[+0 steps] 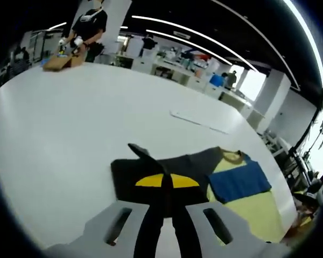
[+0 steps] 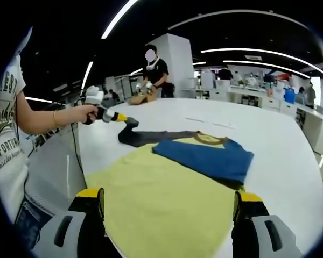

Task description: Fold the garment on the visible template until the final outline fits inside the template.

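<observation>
In the right gripper view, the right gripper (image 2: 169, 215) stands with its jaws spread wide and nothing between them, their yellow-tipped fingers (image 2: 90, 201) rising at five and seven o'clock. Just beyond them lies the yellow template (image 2: 161, 196), spread flat on the white table (image 2: 290, 161). The garment (image 2: 202, 156), a blue and dark grey piece with a tan collar, lies across the template's far edge toward twelve o'clock, well apart from these fingers.

The fold looks part done, as a judgement: the blue body is doubled into a compact block over the template's far end, but the dark grey part runs off toward eleven o'clock onto bare table, outside the yellow outline. That part is left to bring in.

At ten o'clock in this view the left gripper (image 2: 130, 123) pinches the grey end and lifts it, held by the person's hand (image 2: 90, 112).

In the left gripper view the left gripper (image 1: 162, 185) has its jaws clenched on the dark fabric at six o'clock, with the blue block (image 1: 239, 180) and template at four o'clock.

Farther off, another person (image 2: 156, 72) works at the table's far edge
</observation>
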